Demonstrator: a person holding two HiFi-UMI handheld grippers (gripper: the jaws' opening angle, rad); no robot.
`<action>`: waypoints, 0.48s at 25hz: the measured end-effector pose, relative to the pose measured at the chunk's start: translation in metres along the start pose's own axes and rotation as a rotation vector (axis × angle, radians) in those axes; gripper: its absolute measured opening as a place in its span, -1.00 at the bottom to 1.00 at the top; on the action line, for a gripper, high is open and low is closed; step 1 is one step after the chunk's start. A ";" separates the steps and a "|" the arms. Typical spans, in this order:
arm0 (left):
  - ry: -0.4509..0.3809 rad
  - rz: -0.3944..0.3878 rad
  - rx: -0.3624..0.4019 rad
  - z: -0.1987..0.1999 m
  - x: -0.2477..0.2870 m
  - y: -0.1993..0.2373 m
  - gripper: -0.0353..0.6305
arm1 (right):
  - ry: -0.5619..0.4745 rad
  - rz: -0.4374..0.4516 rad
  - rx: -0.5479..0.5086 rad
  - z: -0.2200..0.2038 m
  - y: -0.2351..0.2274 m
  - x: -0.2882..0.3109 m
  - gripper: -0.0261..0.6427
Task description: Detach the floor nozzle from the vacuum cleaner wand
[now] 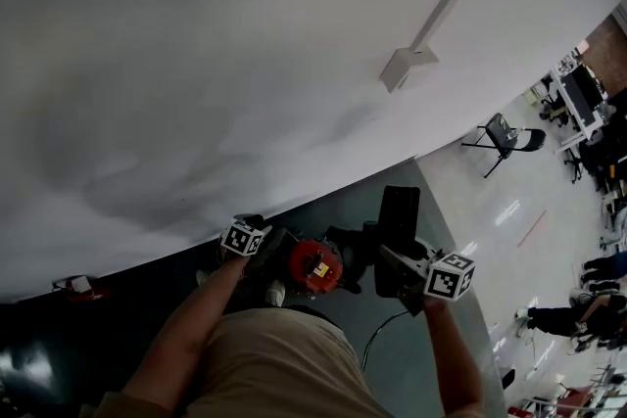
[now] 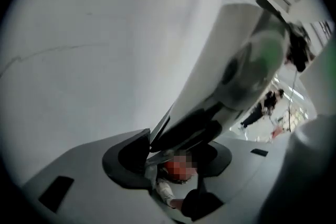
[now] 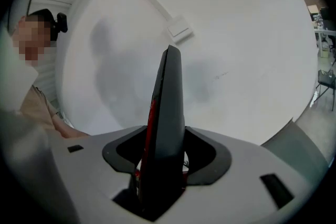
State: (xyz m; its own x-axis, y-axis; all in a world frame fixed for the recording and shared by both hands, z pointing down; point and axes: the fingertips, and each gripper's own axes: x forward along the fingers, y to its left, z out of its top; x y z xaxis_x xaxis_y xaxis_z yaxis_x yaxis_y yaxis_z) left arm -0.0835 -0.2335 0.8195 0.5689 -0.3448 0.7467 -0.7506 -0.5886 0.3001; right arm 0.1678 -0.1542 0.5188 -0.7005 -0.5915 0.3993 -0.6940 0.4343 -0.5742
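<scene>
My right gripper [image 3: 164, 162] is clamped on the black floor nozzle [image 3: 168, 113], which stands on edge in front of the white wall [image 3: 236, 34]. My left gripper [image 2: 176, 157] is parted loosely around the pale wand [image 2: 220, 60], beside the red vacuum body [image 1: 313, 267].

A big white thing [image 2: 231, 76] by the left gripper [image 2: 173, 162] is all blurry. The floor nozzle [image 3: 167, 107] has its bottom end hidden inside the right gripper [image 3: 167, 160]. The far-off people [image 1: 573, 318] are too tiny to tell.
</scene>
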 end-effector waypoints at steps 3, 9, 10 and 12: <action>-0.048 0.020 -0.268 0.000 -0.002 0.030 -0.22 | -0.014 0.049 0.074 -0.018 0.013 0.011 -0.24; -0.131 0.070 -0.534 0.009 -0.018 0.080 -0.02 | -0.025 0.089 0.113 -0.039 0.023 0.023 -0.24; -0.144 0.067 -0.547 0.011 -0.021 0.084 -0.01 | -0.025 0.087 0.123 -0.043 0.022 0.022 -0.24; -0.169 0.060 -0.570 0.014 -0.028 0.088 0.01 | -0.027 0.083 0.154 -0.054 0.019 0.021 -0.24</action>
State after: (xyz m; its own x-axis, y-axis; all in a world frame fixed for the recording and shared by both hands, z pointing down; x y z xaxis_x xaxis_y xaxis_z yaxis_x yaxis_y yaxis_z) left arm -0.1609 -0.2861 0.8167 0.5304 -0.5045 0.6813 -0.8184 -0.0951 0.5667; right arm 0.1310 -0.1215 0.5543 -0.7482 -0.5770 0.3275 -0.5986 0.3742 -0.7082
